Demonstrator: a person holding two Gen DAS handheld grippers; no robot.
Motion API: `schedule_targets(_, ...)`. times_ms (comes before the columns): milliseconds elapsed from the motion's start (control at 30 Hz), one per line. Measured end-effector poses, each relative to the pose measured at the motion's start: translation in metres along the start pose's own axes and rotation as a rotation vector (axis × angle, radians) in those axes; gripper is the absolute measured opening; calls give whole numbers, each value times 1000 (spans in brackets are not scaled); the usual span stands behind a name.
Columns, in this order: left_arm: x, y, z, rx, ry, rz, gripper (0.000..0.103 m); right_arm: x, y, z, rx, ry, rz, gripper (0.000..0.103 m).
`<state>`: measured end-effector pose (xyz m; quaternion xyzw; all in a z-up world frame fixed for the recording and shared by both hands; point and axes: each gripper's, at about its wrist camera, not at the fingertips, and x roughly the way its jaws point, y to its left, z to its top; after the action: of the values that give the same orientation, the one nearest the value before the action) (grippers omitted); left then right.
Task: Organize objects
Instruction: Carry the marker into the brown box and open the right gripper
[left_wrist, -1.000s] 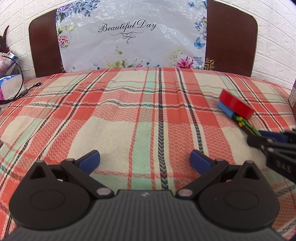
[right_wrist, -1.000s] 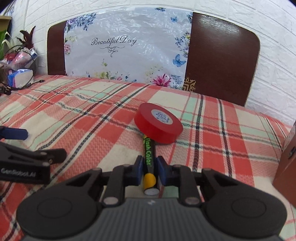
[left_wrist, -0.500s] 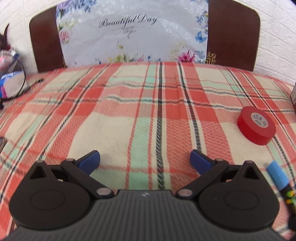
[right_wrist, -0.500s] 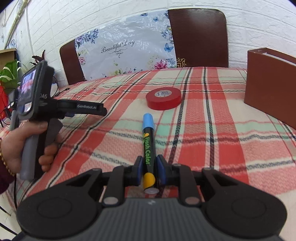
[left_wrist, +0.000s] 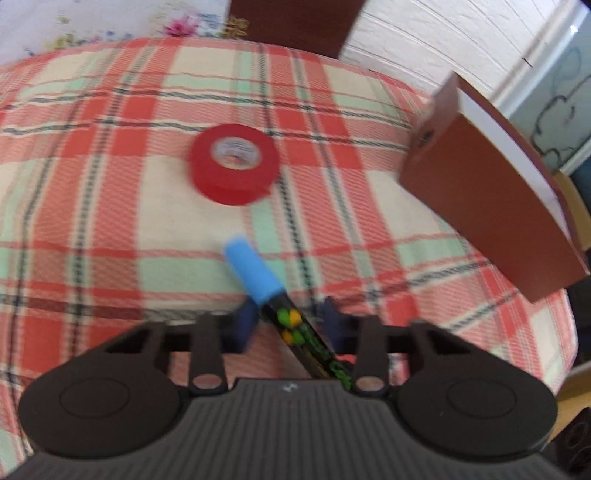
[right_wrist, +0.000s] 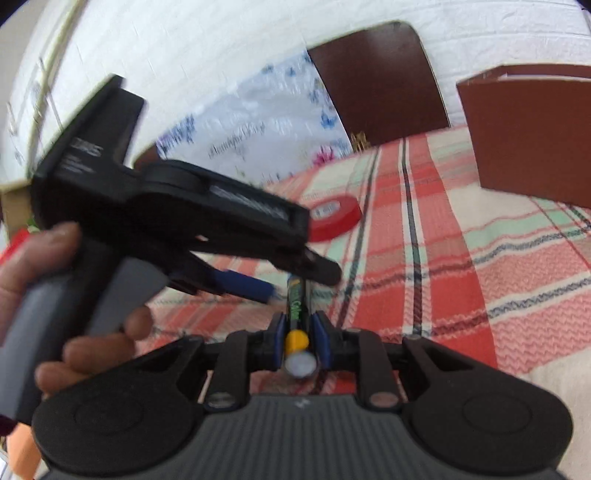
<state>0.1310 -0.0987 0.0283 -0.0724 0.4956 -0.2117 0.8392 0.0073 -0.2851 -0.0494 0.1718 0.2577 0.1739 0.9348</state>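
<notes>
A black marker with a blue cap (left_wrist: 255, 273) and a yellow tail end (right_wrist: 295, 341) is held above the plaid tablecloth (left_wrist: 92, 221). My right gripper (right_wrist: 299, 339) is shut on its tail. My left gripper (left_wrist: 288, 319) comes in from the left in the right wrist view (right_wrist: 301, 284), held by a hand (right_wrist: 55, 258). Its jaws are closing with the marker's body between them, just behind the cap, and a small gap still shows at each blue pad (left_wrist: 245, 321). A red tape roll (left_wrist: 232, 168) lies flat on the cloth beyond the marker.
A brown box (left_wrist: 480, 199) with a white inside stands at the table's right edge, also seen at the right in the other view (right_wrist: 528, 140). A dark chair back (right_wrist: 373, 85) and a flowered plastic bag (right_wrist: 251, 136) stand behind the table.
My left gripper swung right and tilted down onto the marker, and its jaws narrowed from wide open to around it. The right gripper kept its grip and rolled.
</notes>
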Motion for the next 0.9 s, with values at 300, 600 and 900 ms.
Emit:
schedule_targets(300,-24,-112,41,251,-96,-128,19,-48,-27,34,2,-234,-136,18)
schedule_targets(600,9,-255,72,526,-187,-209,47,-109,-111,97,62,-500,-431,17)
schedule_targets(900,30,-243,60,512,-257,-95,74,-100,-149,102,52,-483,-630,38)
